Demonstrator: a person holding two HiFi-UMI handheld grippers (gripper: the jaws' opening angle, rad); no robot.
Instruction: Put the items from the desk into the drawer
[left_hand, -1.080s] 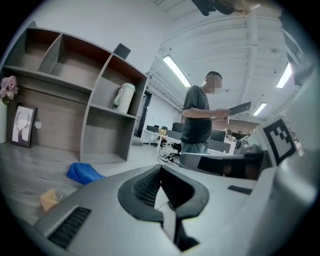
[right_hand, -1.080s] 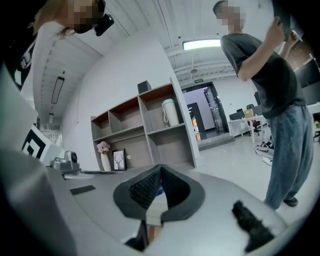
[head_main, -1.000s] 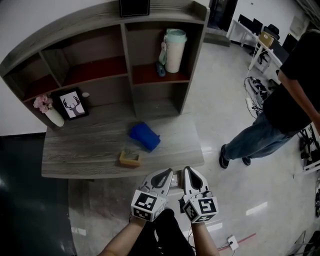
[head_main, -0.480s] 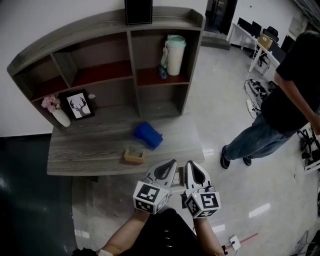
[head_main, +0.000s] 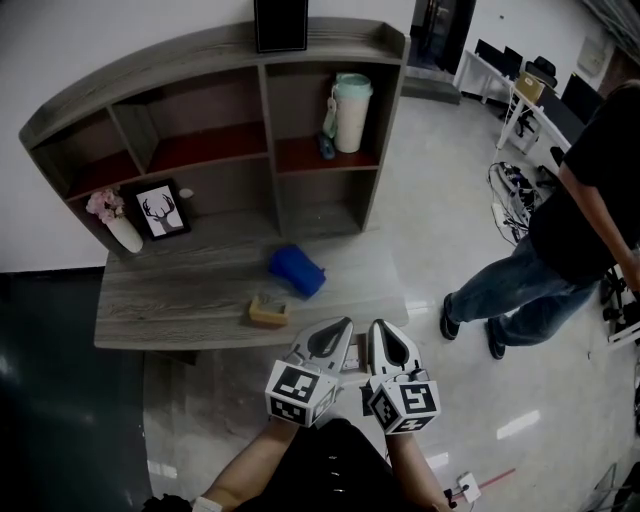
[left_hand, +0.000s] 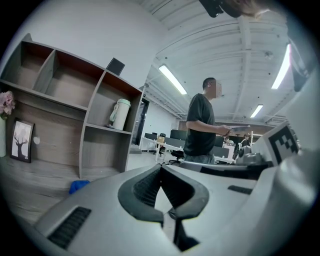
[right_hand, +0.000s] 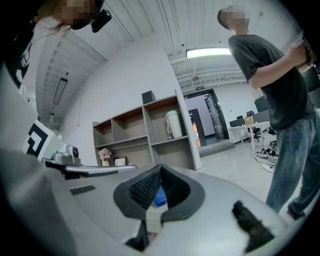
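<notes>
Head view: a grey wooden desk (head_main: 170, 300) with a shelf unit (head_main: 150, 78) on its back stands below. A blue item (head_main: 296, 270) lies right of the desk's middle, and a small tan box (head_main: 268, 313) lies just in front of it, near the front edge. A framed deer picture (head_main: 162, 210) and a vase of flowers (head_main: 112, 222) stand at the left under the shelves, and a pale flask (head_main: 350, 97) stands in the upper right compartment. The left gripper (head_main: 336, 332) and right gripper (head_main: 386, 334) hover side by side just off the desk's front edge, apart from both items. A pale strip (head_main: 352, 357) between them may be the drawer front; it is too small to tell. A person (head_main: 560, 240) stands on the floor to the right.

Left gripper view: the jaw tips meet and nothing is between them. The blue item (left_hand: 79, 186) lies on the desk at lower left, well ahead of the jaws.

Right gripper view: the jaws are closed tip to tip and empty. The blue item (right_hand: 160, 199) shows through the gap behind the tips, far beyond on the desk.
</notes>
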